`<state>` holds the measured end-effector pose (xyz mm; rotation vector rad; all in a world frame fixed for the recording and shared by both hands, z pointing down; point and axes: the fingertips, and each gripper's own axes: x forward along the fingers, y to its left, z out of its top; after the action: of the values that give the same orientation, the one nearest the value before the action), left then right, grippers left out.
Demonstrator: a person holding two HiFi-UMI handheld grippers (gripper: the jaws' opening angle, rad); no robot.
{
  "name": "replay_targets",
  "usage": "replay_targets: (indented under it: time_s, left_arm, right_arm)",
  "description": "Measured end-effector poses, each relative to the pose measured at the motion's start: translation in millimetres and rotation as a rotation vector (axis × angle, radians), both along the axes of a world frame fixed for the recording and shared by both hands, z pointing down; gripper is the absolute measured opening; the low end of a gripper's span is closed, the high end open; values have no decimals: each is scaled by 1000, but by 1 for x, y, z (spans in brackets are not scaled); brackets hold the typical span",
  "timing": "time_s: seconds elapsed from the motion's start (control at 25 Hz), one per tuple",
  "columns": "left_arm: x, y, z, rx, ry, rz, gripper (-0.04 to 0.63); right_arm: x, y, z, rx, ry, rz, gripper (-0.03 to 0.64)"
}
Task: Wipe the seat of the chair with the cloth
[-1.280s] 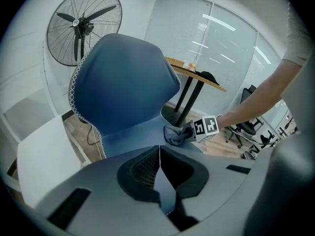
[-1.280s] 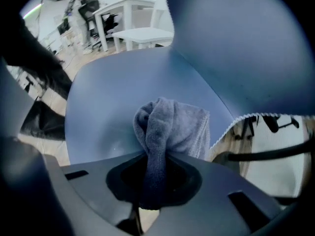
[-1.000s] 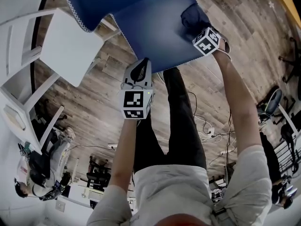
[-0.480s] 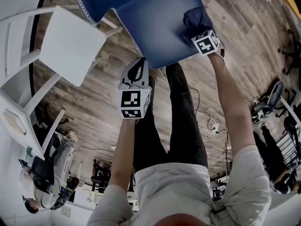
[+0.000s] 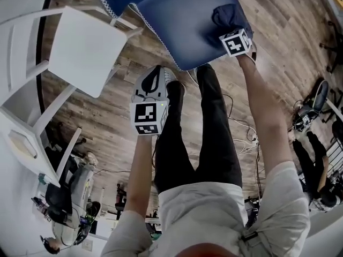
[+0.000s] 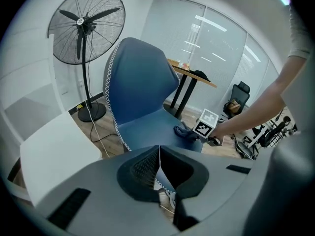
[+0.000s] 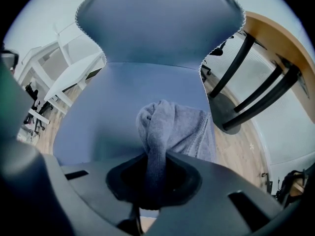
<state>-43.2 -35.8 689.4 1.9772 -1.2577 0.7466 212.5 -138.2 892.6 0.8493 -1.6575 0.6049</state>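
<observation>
Grey cloth [image 7: 172, 129] sat bunched on the blue seat [image 7: 103, 117] near its front edge. The right gripper [image 7: 156, 181] had its jaws clamped on a twisted tail of it. Left gripper [image 6: 158, 173] hung clear of the chair, jaws together, nothing between them. Risks: only a narrow twist was pinched, so seat drag could pull it free. The wad would likely wipe just a thin strip.

On blue chair seat [image 5: 177, 20], cloth [image 5: 225, 15] at right tool [image 5: 229, 28]; left tool [image 5: 154, 81] over floor [image 5: 102, 127].
</observation>
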Motion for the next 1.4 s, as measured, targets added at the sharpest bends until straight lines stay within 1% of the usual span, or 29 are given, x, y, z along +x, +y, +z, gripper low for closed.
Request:
replay_targets:
  time_s: [0.28,0.48,0.68,0.8,0.92,1.08,1.28,1.4]
  left_arm:
    - [-16,12,-1,10,7,24,29]
    - [-25,19,0,23,14,38,29]
    - [-41,26,-4,25,16,36,29]
    - [-50,32,-6,25,14,34,29]
    - [-61,37,-8,22,9,29,29]
    - [-73,43,-7,16,2,25,29]
    - [-74,47,4,1,5,14,28]
    - [-71,48,8,-3,5,16,29]
  right_arm:
    - [-14,23,0,-12,18,29,46]
    - [-32,38,-3,-12,5,46,46]
    - [-44,52,-5,-21,25,33,46]
    - [-48,63,-2,-28,38,53,46]
    - [-65,76,-3,-45,23,47,46]
    - [-95,94,-8,-65,-25,17,46]
    - [-115,114,-7,-70,-89,65,46]
    - [-134,127,-8,-81,-121,67,46]
